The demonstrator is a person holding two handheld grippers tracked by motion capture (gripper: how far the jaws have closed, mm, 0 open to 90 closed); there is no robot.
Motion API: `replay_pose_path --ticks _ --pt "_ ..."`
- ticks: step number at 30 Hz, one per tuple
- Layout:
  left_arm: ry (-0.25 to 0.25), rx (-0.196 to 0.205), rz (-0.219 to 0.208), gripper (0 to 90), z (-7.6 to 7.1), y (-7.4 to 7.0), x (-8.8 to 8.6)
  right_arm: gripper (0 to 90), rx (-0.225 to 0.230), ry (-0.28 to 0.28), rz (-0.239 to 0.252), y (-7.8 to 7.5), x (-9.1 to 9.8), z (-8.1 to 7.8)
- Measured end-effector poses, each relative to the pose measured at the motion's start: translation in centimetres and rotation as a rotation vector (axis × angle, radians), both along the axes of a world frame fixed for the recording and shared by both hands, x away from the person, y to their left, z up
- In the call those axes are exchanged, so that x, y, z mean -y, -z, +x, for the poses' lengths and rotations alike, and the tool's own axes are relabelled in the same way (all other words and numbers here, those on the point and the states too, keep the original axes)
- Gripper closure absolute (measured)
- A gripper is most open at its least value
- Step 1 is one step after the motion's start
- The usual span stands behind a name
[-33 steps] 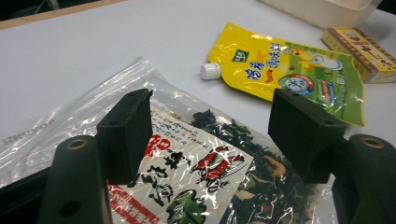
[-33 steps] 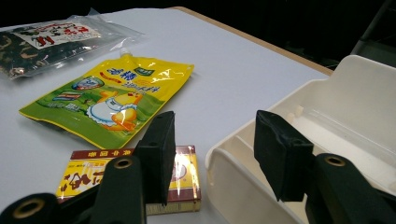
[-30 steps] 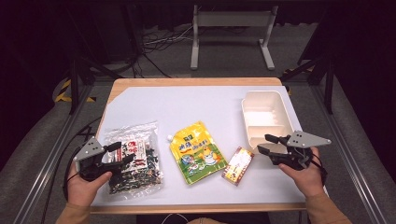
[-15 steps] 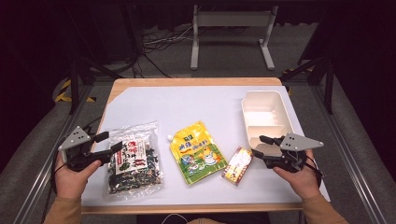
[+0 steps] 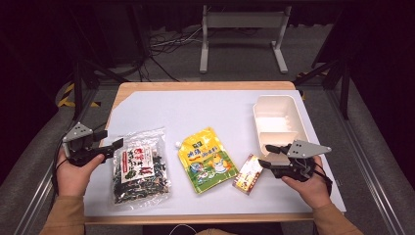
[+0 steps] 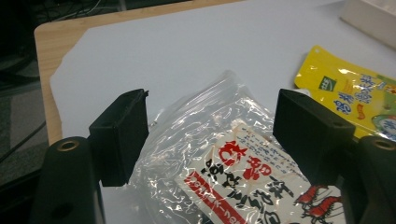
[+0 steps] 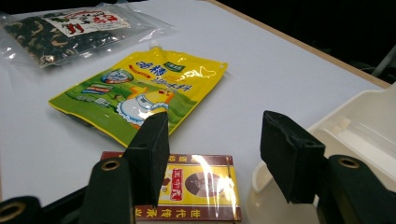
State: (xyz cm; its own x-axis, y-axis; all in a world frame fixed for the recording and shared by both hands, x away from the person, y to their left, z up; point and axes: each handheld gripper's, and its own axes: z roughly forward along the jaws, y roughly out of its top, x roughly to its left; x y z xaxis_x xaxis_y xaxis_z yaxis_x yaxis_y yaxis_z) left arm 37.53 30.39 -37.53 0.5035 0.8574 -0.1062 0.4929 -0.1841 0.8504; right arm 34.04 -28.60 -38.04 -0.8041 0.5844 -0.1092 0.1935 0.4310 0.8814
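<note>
A clear bag of dark seaweed snack [image 5: 141, 166] with a red-and-white label lies at the front left of the white mat. My left gripper [image 5: 113, 147] is at its left edge, open, its jaws having just been opening. In the left gripper view the bag's corner [image 6: 233, 154] lies under the gap and neither pad of the gripper [image 6: 212, 107] touches it. A yellow pouch [image 5: 206, 159] lies mid-table. A small red-and-yellow box [image 5: 248, 174] lies just left of my right gripper [image 5: 265, 155]. This gripper [image 7: 219, 126] has just opened wider and is open above the box [image 7: 201, 186], holding nothing.
A cream plastic tray [image 5: 293, 115] stands at the right, close behind the right gripper, and its rim [image 7: 364, 107] shows beside the right jaw. The wooden table edge [image 5: 195, 85] frames the mat. Bare mat stretches across the back [image 5: 205, 107].
My left gripper has drawn back leftward, from over the seaweed bag to its left edge, and risen a little. The right gripper has hardly moved.
</note>
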Motion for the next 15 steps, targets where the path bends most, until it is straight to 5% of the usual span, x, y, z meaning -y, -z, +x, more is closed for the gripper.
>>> replay_pose_path --ticks 15 --pt "-0.077 -0.044 -0.040 25.0 3.3 2.3 -2.4 47.8 -0.018 -0.047 0.022 0.4 -0.8 -0.1"
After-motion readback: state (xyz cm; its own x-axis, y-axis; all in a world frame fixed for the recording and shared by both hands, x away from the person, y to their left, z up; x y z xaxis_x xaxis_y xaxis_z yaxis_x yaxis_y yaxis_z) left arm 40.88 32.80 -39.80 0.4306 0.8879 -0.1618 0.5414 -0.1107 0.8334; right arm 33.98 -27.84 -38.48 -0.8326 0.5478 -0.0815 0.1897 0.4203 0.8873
